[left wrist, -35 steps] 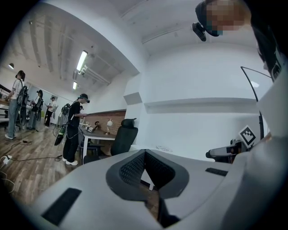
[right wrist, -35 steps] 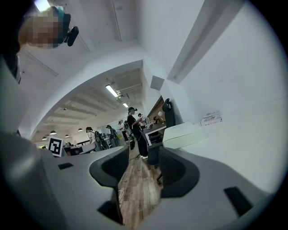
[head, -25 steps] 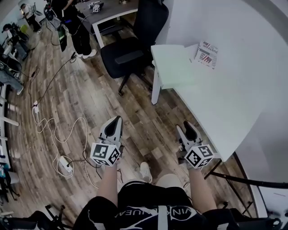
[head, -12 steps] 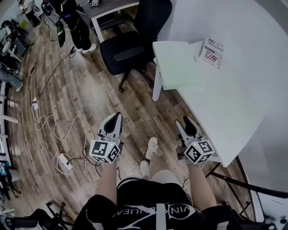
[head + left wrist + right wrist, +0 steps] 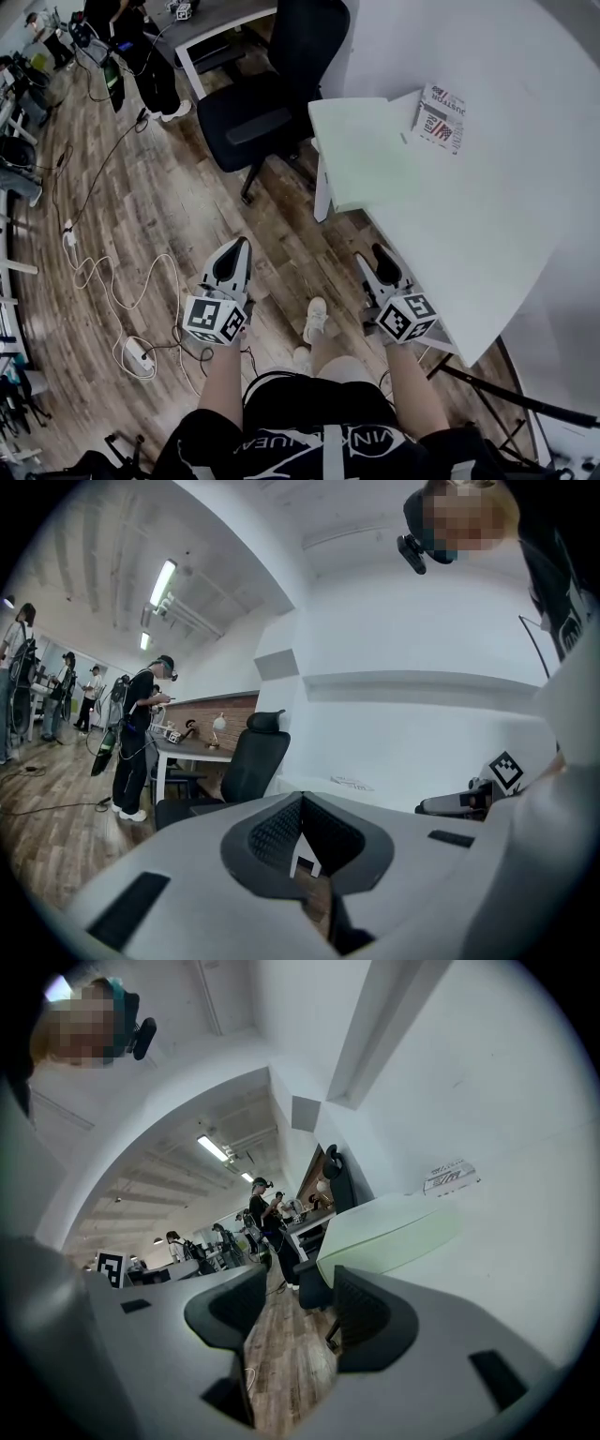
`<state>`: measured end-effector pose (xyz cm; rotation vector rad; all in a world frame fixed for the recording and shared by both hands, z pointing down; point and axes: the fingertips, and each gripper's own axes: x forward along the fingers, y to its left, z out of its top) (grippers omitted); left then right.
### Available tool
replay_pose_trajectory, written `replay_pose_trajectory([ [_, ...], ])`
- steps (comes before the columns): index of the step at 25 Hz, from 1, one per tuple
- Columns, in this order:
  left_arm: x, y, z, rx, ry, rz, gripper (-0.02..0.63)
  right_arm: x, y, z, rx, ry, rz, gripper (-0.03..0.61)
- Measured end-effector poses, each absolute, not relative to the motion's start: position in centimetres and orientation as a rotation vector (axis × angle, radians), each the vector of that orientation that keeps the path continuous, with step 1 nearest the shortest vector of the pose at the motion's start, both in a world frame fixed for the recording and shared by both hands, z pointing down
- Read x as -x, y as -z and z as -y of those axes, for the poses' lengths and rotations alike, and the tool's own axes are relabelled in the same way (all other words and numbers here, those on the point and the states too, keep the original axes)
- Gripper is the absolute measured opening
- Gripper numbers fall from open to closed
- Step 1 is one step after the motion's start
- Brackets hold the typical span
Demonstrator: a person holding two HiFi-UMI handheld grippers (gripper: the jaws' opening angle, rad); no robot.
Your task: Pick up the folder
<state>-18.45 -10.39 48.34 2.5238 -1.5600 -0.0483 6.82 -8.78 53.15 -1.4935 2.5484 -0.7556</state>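
Note:
A pale green folder (image 5: 366,150) lies flat on the near-left corner of the white table (image 5: 487,234), and its edge hangs a little over the corner. In the right gripper view the folder (image 5: 394,1227) lies ahead and to the right of the jaws. My right gripper (image 5: 380,261) (image 5: 295,1302) is open and holds nothing; only the wooden floor shows between its pads. It hovers beside the table's edge, short of the folder. My left gripper (image 5: 236,258) (image 5: 302,803) is over the floor further left, its tips together and empty.
A printed booklet (image 5: 439,117) lies on the table behind the folder. A black office chair (image 5: 272,94) stands by the table's far corner. Cables (image 5: 112,281) and a power strip (image 5: 139,352) lie on the floor at left. A person (image 5: 150,56) stands by a far desk.
The person carrying the grippers has stepped forward. Both grippers have moved with them towards the table, and the folder and chair sit slightly nearer in view. Neither gripper has taken hold of anything.

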Motion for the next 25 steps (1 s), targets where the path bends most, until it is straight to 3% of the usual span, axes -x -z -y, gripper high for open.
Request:
replay_pose_trajectory([
  [25, 16.3, -52.3, 20.6, -2.481, -0.004, 1.475, 0.014, -6.3, -57.9, 17.9, 1.428, 1.107, -2.378, 0.261],
])
